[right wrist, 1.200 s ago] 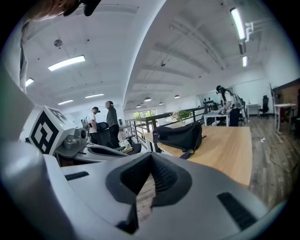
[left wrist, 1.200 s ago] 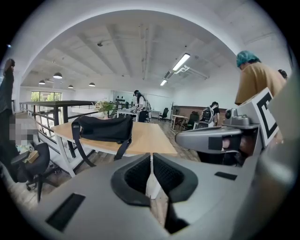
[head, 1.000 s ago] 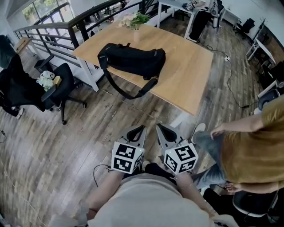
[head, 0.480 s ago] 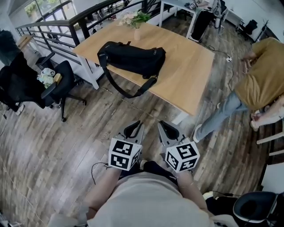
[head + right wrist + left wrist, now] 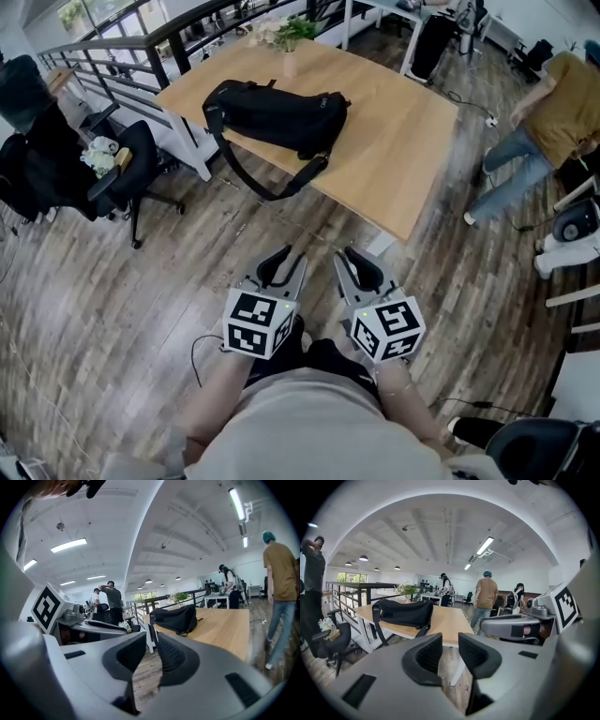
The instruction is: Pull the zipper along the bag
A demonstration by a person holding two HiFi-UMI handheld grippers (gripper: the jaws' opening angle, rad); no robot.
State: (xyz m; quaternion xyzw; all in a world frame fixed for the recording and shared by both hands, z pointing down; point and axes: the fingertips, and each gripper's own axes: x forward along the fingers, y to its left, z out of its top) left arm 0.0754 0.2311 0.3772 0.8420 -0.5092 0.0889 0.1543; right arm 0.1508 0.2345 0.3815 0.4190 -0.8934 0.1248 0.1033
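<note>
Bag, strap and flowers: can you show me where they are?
bag (image 5: 277,112), head view, middle of its black body.
strap (image 5: 314,172), head view, the thick part of the hanging loop.
flowers (image 5: 292,28), head view, the green leaves.

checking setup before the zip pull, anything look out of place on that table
Only the shoulder strap of the black bag: it droops off the near edge of the table. Nothing else stands out.

Grey left gripper (image 5: 281,262) and right gripper (image 5: 361,262) bear black-white marker cubes (image 5: 255,323).
</note>
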